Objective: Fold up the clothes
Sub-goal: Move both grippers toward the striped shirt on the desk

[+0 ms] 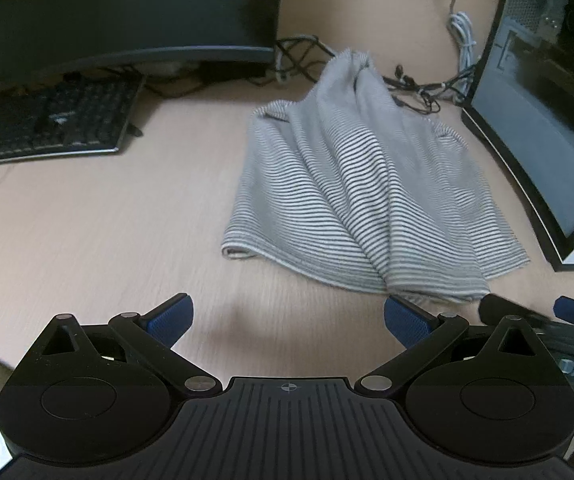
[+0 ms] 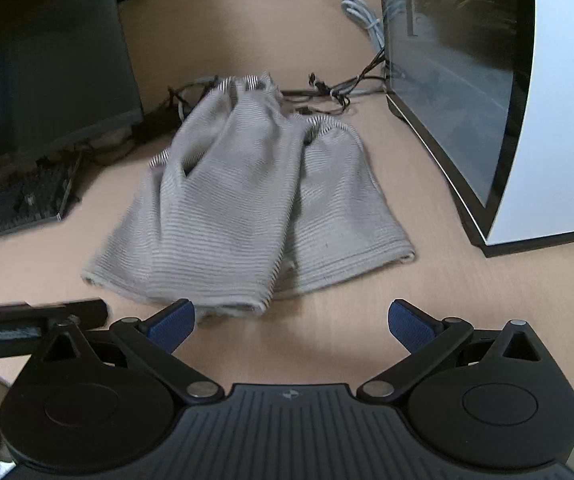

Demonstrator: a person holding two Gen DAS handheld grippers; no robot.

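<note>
1. Centrally, a grey striped garment [image 1: 363, 200] lies bunched on the pale wooden table [image 1: 107, 232], its far end gathered into a raised peak and its hemmed edge nearest the cameras.
2. The left gripper [image 1: 288, 322] hovers just short of that hem, jaws spread wide and empty; its blue pads [image 1: 171, 318] touch nothing.
3. The right gripper [image 2: 291, 322] sits beside it, jaws likewise wide and empty, with the left pad close to the hem's near corner.
4. A black keyboard [image 1: 51, 124] and a dark monitor [image 1: 119, 4] stand to the left.
5. A computer case [image 2: 527, 100] stands to the right, with tangled cables [image 1: 419, 92] behind the garment.
</note>
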